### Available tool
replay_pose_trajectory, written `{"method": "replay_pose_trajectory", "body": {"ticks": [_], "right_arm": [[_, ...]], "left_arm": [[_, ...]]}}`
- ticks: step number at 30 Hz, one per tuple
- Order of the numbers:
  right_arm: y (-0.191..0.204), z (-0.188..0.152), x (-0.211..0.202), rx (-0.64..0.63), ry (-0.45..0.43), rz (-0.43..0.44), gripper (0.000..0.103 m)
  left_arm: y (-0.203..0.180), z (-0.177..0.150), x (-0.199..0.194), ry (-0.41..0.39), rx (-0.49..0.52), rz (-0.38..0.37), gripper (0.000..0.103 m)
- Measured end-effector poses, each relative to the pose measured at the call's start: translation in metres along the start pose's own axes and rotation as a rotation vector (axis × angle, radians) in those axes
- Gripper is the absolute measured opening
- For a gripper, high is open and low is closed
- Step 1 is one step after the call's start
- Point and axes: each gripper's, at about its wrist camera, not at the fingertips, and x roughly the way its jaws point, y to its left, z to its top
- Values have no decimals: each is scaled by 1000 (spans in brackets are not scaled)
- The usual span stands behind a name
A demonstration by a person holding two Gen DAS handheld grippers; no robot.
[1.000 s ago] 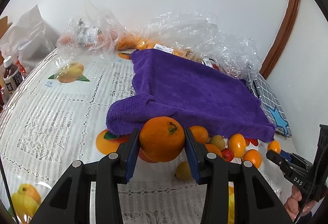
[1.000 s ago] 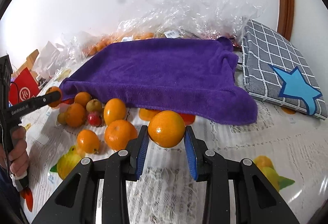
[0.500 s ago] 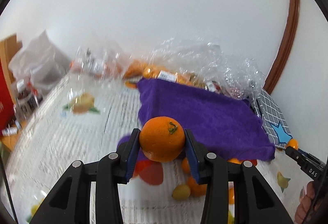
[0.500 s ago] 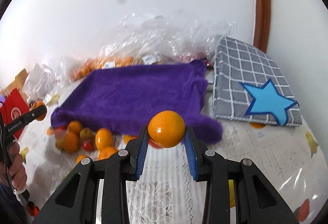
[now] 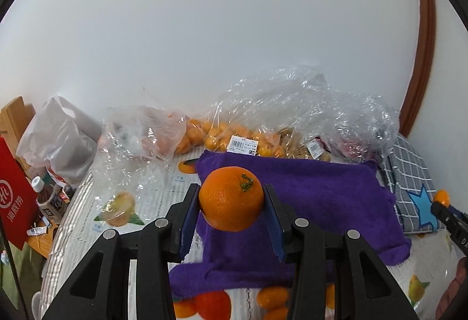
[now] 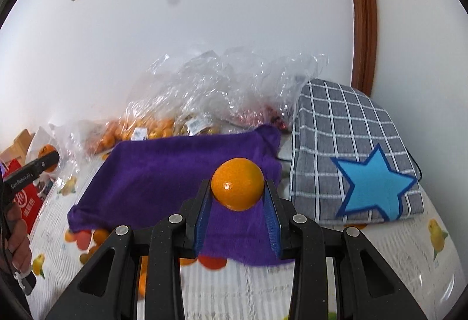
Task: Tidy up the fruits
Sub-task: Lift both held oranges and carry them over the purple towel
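My left gripper (image 5: 231, 203) is shut on a large orange (image 5: 231, 198) with a green stem, held in the air above the near edge of the purple towel (image 5: 321, 197). My right gripper (image 6: 237, 194) is shut on a smaller smooth orange (image 6: 237, 184), held above the purple towel (image 6: 163, 167). Loose oranges and small fruits (image 5: 270, 298) lie on the tablecloth below the towel's near edge, partly hidden by the fingers; they also show in the right wrist view (image 6: 90, 238). The other gripper's tip shows in each view, right one (image 5: 447, 217), left one (image 6: 32, 170).
Clear plastic bags of fruit (image 5: 263, 129) pile against the white wall. A grey checked cushion with a blue star (image 6: 356, 167) lies right of the towel. Bottles (image 5: 48, 203), a red bag (image 5: 14, 200) and a grey plastic bag (image 5: 58, 141) stand at the table's left edge.
Both grippers have risen and tilted up with their oranges still held; the towel and loose fruits now sit lower in both views and more wall shows.
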Motion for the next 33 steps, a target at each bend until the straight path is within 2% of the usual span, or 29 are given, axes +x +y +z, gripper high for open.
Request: {"method": "replay_pose_trajectory", "body": {"ticks": [5,10,21,33], "right_arm": [[0,13,21,-8,3,9,35],[-2,15,53,-17,45,10,35],[1,-4,118,-55,176,44,35],[2,-21,135,-54,253,59,35]], "left_arm": [[-10,3,26,39,12,21,40],[-18,-1,58,112,5,-21,40],[-27,-16,114,254,12,-19,40],[-44,-31,125,310,89,-4,41]]}}
